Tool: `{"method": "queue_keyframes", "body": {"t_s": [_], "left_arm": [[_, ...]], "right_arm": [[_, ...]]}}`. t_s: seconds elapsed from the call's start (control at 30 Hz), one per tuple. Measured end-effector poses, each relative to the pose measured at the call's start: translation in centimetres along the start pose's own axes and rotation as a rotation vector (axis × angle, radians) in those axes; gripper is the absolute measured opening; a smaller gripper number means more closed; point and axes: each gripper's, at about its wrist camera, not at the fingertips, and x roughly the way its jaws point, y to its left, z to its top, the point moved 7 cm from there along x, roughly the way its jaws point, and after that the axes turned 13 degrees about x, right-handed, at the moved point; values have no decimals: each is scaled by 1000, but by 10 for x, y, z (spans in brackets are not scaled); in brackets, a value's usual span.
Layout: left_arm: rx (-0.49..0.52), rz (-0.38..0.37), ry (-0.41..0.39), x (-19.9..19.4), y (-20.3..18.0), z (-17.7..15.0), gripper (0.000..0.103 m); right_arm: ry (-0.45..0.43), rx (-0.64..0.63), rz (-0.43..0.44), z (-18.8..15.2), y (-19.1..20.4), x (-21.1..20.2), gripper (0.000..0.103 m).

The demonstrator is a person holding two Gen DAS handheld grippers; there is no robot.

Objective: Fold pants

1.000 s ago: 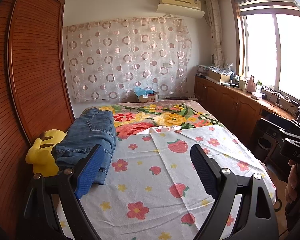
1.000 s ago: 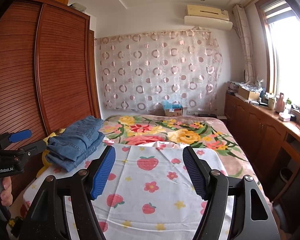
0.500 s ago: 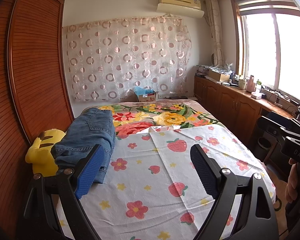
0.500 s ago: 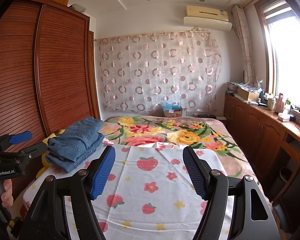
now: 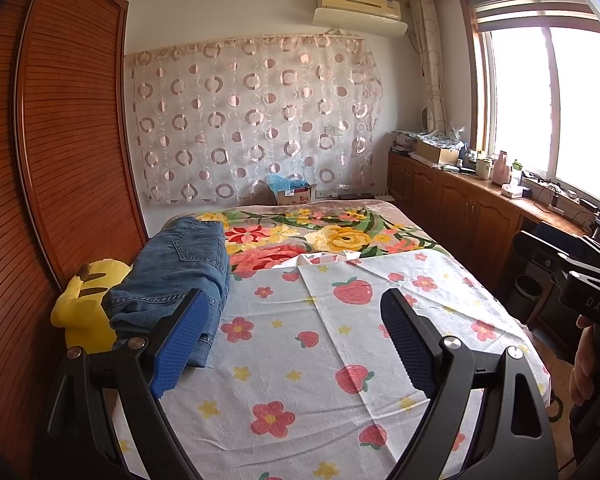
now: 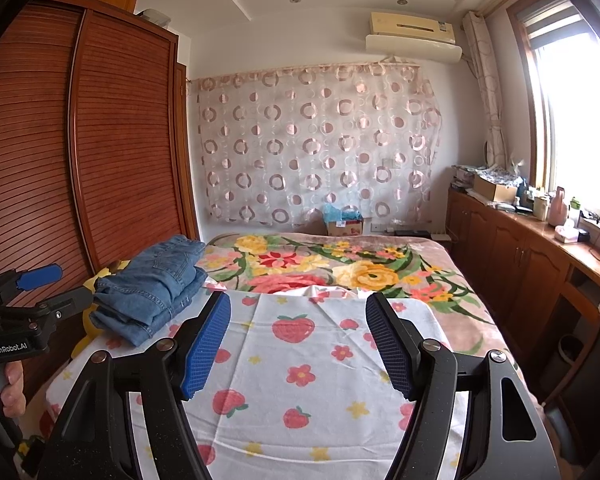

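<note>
Bed (image 5: 380,400): jeans (image 5: 180,268) folded at left edge. Both tongs (image 5: 288,340) (image 6: 298,344) released, empty. Looks finished; just square the stack.

Bright daylight floods in through the big window (image 5: 548,96) on the right, above a long run of wooden cabinets (image 5: 460,208) with a cluttered top. Far wall: a circle-patterned curtain (image 5: 252,128) under an air conditioner (image 5: 360,8). On the left, a slatted wooden wardrobe (image 6: 100,140) stands beside the bed (image 6: 340,264).
</note>
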Motion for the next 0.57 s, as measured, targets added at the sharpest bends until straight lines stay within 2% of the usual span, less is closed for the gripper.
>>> {"method": "queue_keyframes", "body": {"t_s": [0.57], "left_arm": [[-1, -1, 1, 0, 0, 0, 88]], "right_arm": [[-3, 4, -3, -1, 1, 0, 72]]}}
